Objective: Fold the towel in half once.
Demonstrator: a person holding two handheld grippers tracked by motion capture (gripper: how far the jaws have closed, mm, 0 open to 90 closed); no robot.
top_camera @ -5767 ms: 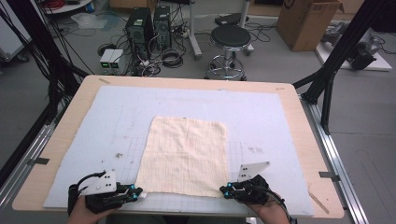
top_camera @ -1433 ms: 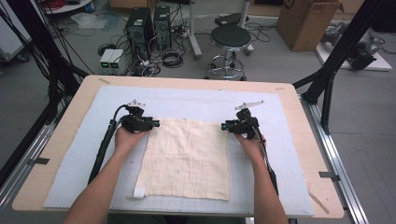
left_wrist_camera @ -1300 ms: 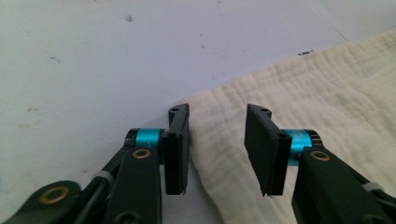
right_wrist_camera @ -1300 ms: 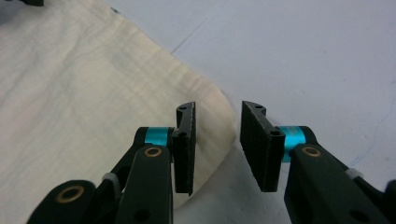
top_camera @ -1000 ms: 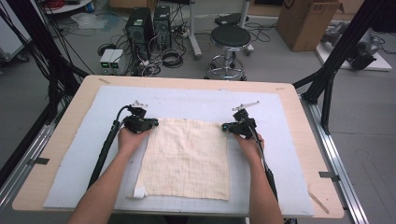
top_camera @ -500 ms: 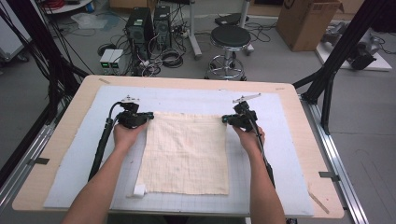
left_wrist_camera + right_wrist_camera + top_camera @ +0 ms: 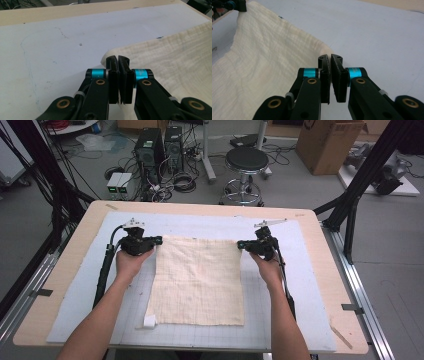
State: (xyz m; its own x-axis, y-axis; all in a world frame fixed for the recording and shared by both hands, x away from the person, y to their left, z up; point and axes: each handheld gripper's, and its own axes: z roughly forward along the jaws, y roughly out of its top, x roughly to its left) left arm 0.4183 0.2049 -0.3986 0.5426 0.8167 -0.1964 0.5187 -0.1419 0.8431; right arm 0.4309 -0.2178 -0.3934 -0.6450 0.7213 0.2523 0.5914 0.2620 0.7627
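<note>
We grip the cloth (image 7: 200,275) far corners in both closed grippers: left gripper (image 7: 159,240), right gripper (image 7: 240,244). Grey mat (image 7: 310,285) surrounds it. The pinched corners sit hidden between the jaws.

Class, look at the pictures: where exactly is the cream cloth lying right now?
In the high view the cream cloth lies mid-table on the white mat, its two far corners pinched by the left tongs and right tongs.
</note>
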